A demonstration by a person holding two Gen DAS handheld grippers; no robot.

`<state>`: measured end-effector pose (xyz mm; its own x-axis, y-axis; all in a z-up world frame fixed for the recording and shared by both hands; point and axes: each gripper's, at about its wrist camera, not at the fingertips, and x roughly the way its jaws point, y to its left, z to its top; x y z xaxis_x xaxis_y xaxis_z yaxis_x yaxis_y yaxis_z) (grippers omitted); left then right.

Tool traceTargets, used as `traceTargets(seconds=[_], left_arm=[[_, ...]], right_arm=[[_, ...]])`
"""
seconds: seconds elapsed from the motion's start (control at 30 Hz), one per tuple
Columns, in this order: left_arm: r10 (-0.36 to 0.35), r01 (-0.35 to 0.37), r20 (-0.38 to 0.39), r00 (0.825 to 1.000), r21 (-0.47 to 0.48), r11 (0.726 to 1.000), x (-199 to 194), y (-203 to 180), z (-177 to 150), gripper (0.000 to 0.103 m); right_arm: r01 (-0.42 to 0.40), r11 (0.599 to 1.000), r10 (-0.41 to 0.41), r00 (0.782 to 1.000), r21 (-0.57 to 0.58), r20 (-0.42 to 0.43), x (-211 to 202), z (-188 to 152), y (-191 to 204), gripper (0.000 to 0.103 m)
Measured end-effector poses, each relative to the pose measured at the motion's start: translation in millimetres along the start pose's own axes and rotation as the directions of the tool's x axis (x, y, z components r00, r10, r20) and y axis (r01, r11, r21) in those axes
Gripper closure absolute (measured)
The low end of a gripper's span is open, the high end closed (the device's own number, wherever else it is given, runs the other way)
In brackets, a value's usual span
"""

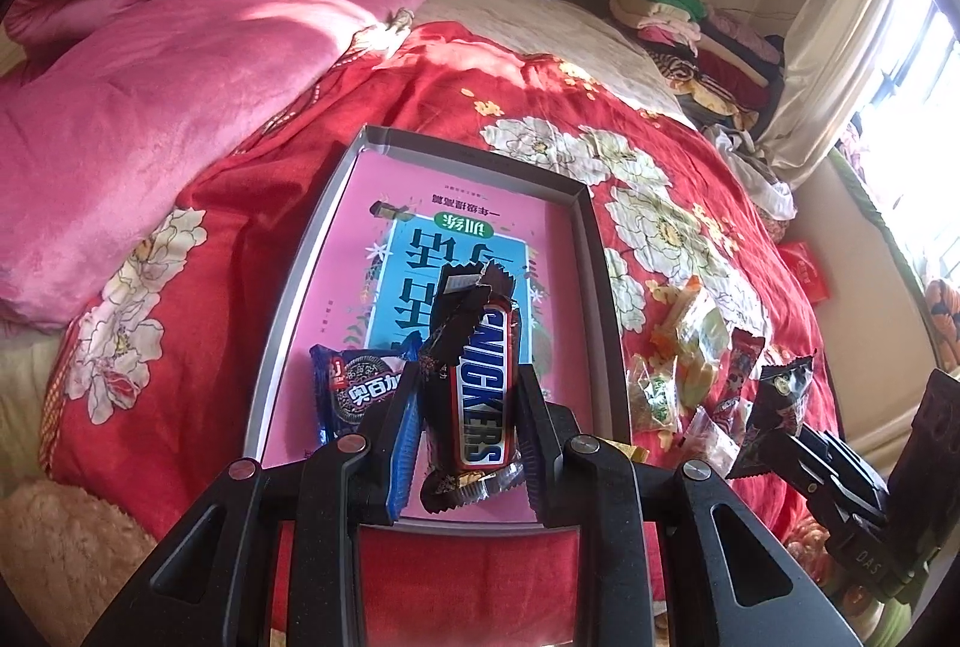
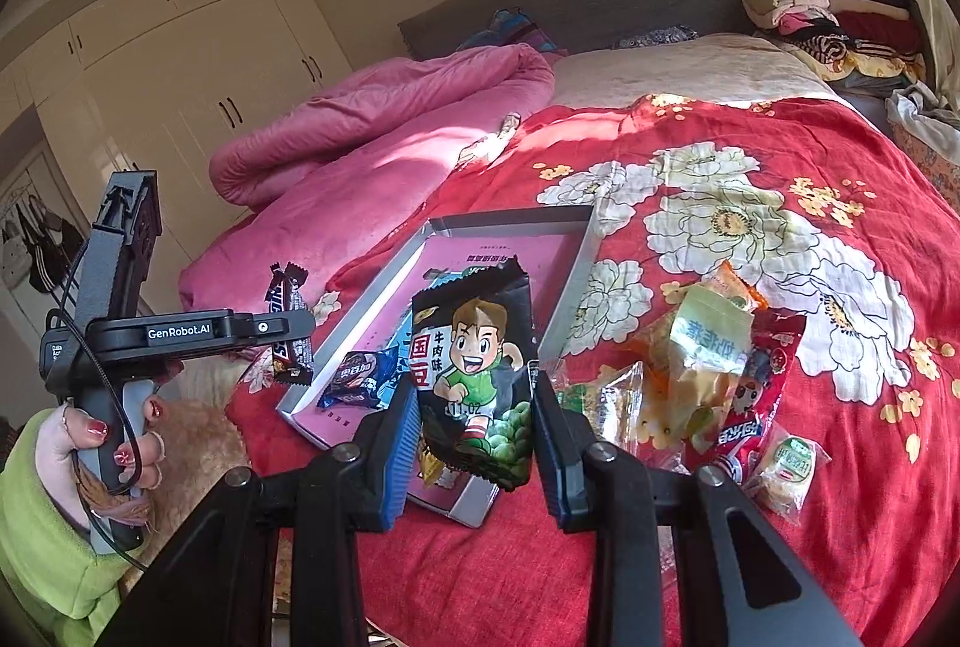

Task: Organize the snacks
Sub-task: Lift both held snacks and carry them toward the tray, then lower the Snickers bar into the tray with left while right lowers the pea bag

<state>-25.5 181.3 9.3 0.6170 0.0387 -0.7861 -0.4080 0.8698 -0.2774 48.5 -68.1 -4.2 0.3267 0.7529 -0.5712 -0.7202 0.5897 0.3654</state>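
Note:
My left gripper point(image 1: 465, 407) is shut on a Snickers bar point(image 1: 483, 383) and holds it above the near end of a grey shallow box point(image 1: 594, 251) lined with a pink and blue booklet. A blue Oreo pack point(image 1: 354, 389) lies in the box at the near left. My right gripper point(image 2: 474, 407) is shut on a black pea snack bag point(image 2: 474, 377) with a cartoon boy, held above the box's near right corner point(image 2: 474, 512). The left gripper with the Snickers also shows in the right wrist view point(image 2: 288, 335). A heap of loose snack packets point(image 2: 714, 383) lies right of the box.
The box sits on a red flowered bedspread point(image 2: 780, 227). A pink quilt point(image 1: 150, 107) is bunched at the left. Folded clothes point(image 1: 690, 29) are stacked at the bed's far right corner. A window with a curtain point(image 1: 840, 47) is on the right.

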Motion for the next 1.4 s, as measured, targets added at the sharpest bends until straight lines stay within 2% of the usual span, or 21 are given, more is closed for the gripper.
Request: traceTargets(seconds=[0.63, 1.2, 1.4], left_arm=[[0.007, -0.007, -0.029, 1.000, 0.004, 1.000, 13.2, 13.2, -7.6, 0.073], [0.014, -0.013, -0.062, 0.998, 0.010, 1.000, 31.6, 20.7, -12.8, 0.073], [0.016, -0.016, -0.080, 0.997, 0.001, 1.000, 39.3, 27.4, -13.6, 0.073]], right_arm=[[-0.026, 0.998, 0.022, 0.997, -0.060, -0.069, 24.7, -10.7, 40.5, 0.067], [-0.030, 0.998, 0.023, 0.990, -0.049, -0.137, 61.4, -12.4, 40.0, 0.067], [-0.012, 0.997, -0.001, 0.985, -0.075, -0.171, 78.9, -17.2, 45.4, 0.067]])
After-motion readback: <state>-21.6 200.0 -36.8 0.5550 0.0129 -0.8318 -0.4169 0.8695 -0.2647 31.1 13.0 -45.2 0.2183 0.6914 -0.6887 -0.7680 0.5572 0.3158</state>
